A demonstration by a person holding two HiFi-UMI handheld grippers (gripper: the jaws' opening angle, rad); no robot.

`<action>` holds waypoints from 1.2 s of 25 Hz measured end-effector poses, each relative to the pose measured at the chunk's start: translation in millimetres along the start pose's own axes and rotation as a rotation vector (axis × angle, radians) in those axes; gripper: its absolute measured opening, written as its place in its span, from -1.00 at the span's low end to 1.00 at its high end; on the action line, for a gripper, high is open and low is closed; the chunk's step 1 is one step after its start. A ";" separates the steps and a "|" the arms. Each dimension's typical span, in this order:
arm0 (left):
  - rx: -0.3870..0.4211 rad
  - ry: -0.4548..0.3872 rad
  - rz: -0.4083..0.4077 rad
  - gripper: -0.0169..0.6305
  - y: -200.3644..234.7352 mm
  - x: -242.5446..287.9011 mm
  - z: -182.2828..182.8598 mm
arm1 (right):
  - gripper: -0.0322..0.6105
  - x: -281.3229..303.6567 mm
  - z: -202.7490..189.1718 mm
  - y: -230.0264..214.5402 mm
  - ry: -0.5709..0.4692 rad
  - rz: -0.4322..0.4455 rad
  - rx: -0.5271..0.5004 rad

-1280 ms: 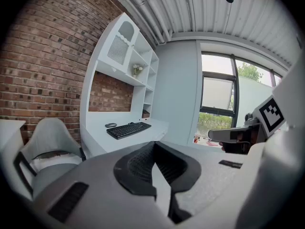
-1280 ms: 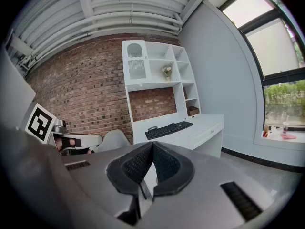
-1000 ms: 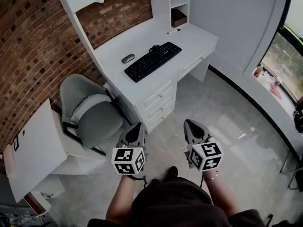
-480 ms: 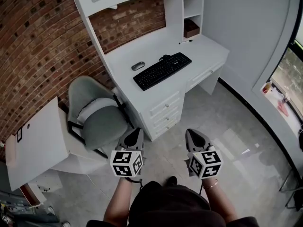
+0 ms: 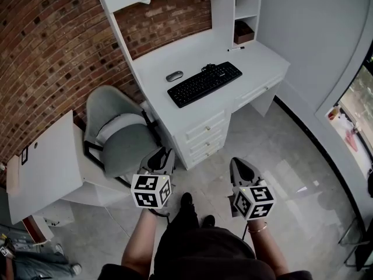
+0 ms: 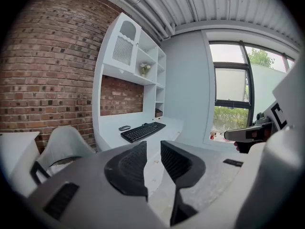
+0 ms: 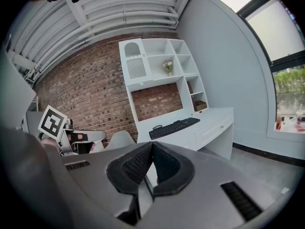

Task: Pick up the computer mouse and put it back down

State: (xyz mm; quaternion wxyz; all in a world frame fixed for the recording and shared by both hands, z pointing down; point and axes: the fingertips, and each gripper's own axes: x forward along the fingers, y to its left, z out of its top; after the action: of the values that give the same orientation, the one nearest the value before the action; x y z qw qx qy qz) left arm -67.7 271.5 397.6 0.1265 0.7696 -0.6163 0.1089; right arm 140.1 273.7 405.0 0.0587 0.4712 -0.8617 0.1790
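A person stood on the grey floor (image 5: 280,156), well apart from a white counter (image 5: 156,63). The computer mouse (image 5: 174,76) lay untouched on it, just beside the keyboard (image 5: 204,83), at its 10 o'clock. The left tool (image 5: 160,156) held nothing, its jaws narrowly apart and opening. The right tool (image 5: 240,167) was closed and empty. The approach seemed the step in hand. Next, a tool would need to travel toward 12 o'clock and open over the mouse. A chair (image 5: 119,142) crowded the 10 o'clock side, while the floor toward 2 o'clock lay open.
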 end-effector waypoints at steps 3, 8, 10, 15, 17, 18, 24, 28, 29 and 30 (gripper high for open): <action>-0.006 0.015 0.001 -0.64 9.8 9.5 -1.7 | -0.89 10.9 -1.4 -1.6 0.009 -0.001 0.008; -0.019 0.029 -0.008 -0.60 24.8 37.3 -1.8 | -0.89 36.8 1.8 -14.0 0.018 -0.018 0.020; -0.023 0.040 -0.012 -0.57 33.7 50.9 -3.5 | -0.89 49.3 2.3 -16.8 0.026 -0.024 0.022; -0.026 0.038 -0.009 -0.51 64.1 91.3 8.7 | -0.89 92.1 15.4 -24.5 0.033 -0.039 0.017; -0.024 0.041 -0.010 -0.51 75.7 106.6 12.3 | -0.89 110.1 18.7 -27.2 0.042 -0.046 0.015; -0.020 0.045 -0.011 -0.51 81.5 114.3 13.8 | -0.89 119.0 20.2 -28.1 0.046 -0.050 0.015; -0.011 0.061 -0.028 -0.43 122.8 162.2 30.2 | -0.89 176.9 33.1 -30.4 0.065 -0.074 0.027; -0.005 0.070 -0.050 -0.39 148.8 191.6 38.2 | -0.89 209.5 38.7 -28.7 0.071 -0.095 0.035; -0.002 0.072 -0.055 -0.38 154.7 198.9 40.0 | -0.89 216.8 39.4 -28.9 0.074 -0.102 0.036; 0.001 0.073 -0.061 -0.36 160.1 205.9 41.9 | -0.89 223.8 39.9 -29.3 0.077 -0.110 0.037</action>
State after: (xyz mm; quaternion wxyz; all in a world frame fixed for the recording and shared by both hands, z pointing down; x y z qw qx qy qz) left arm -178.9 34.7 434.4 0.1516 0.7838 -0.5873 0.1334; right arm 44.3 67.8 435.7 0.0928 0.5114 -0.8283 0.2093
